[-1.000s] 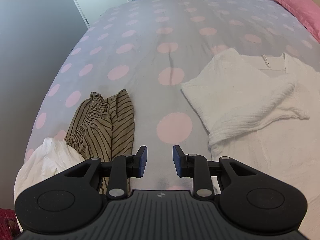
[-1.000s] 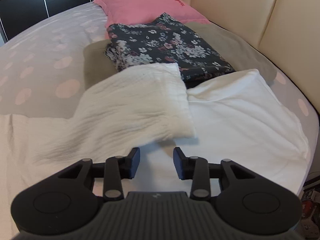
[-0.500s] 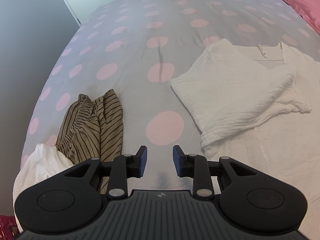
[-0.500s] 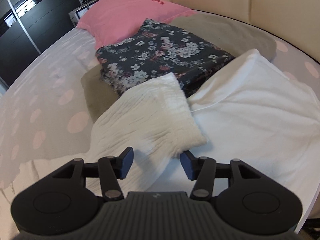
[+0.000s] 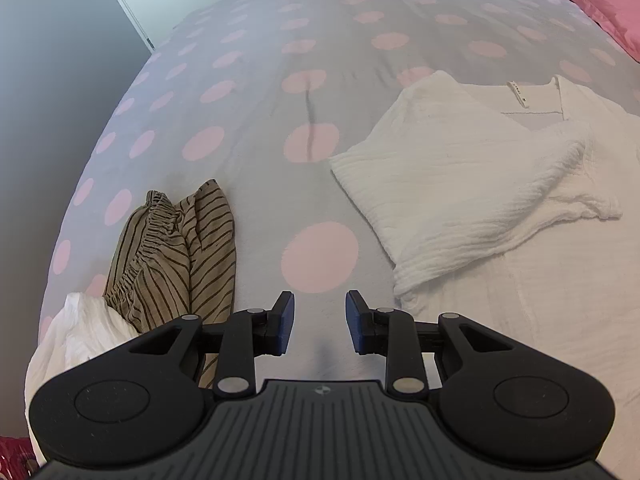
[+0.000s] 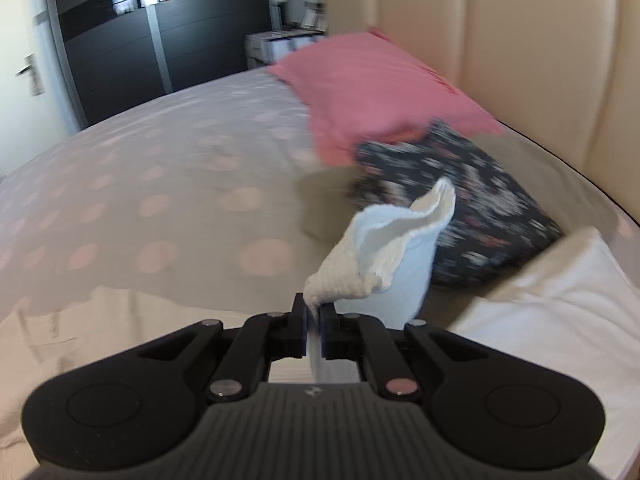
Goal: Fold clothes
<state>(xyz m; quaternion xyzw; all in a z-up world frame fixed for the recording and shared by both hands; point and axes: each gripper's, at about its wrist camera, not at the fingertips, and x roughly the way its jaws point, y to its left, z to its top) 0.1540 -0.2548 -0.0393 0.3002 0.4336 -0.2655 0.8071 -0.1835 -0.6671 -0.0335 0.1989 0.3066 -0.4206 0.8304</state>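
Note:
A white crinkled top (image 5: 480, 184) lies spread on the dotted bed, one sleeve folded across its body. My left gripper (image 5: 319, 322) is open and empty, hovering over the bedspread just left of the top's lower edge. My right gripper (image 6: 315, 320) is shut on the other white sleeve (image 6: 384, 256) and holds it lifted off the bed, the cloth standing up from the jaws. The view is blurred by motion.
A striped brown garment (image 5: 176, 256) and a crumpled white one (image 5: 80, 332) lie at the bed's left edge. A folded dark floral garment (image 6: 460, 200), a pink pillow (image 6: 376, 92), a white pillow (image 6: 560, 304) and the beige headboard (image 6: 520, 40) stand at the right.
My right gripper closed on the white sleeve and lifted it up off the bed, swinging upward. My left gripper drifted slightly and stayed open.

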